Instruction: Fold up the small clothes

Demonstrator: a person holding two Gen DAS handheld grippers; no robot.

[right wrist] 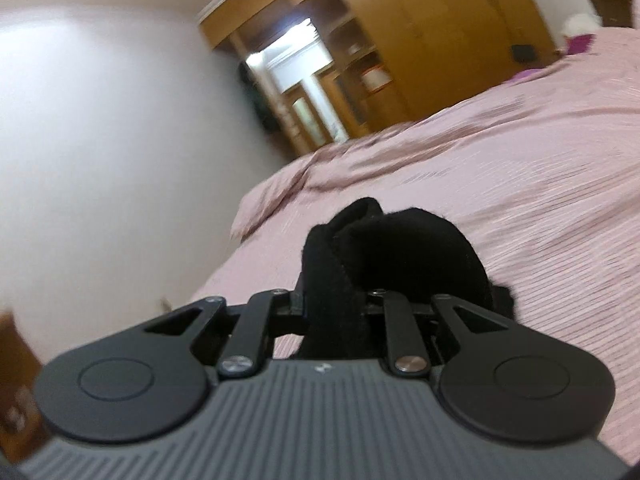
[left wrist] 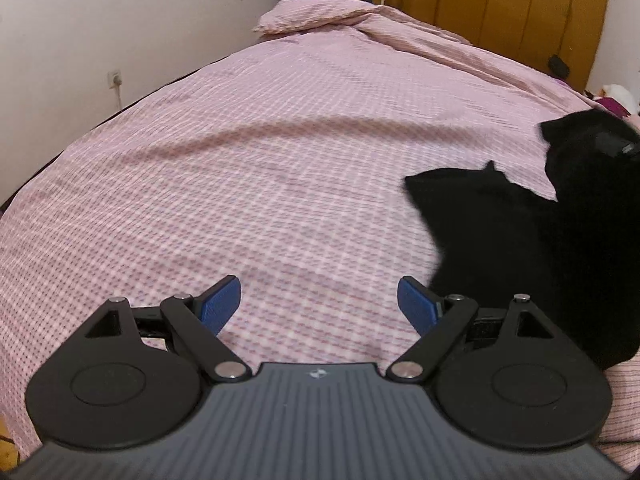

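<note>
Left gripper point(left wrist: 320, 304) fingers spread wide over the bedspread point(left wrist: 260, 184), right gripper point(right wrist: 336, 300) fingers pinching black garment point(right wrist: 392, 256)

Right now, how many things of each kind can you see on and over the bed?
Black garment: 1, partly lifted
Pink checked bedcover: 1
Pillow: 1
Hand-held grippers: 2, left open, right shut on the garment
Total: 5

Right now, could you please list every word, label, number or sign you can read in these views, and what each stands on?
None is readable.
A small pale emblem on the left tongs body: a mark, no letters.
The same emblem on the right tongs, clamped on black cloth: blurred.
</note>
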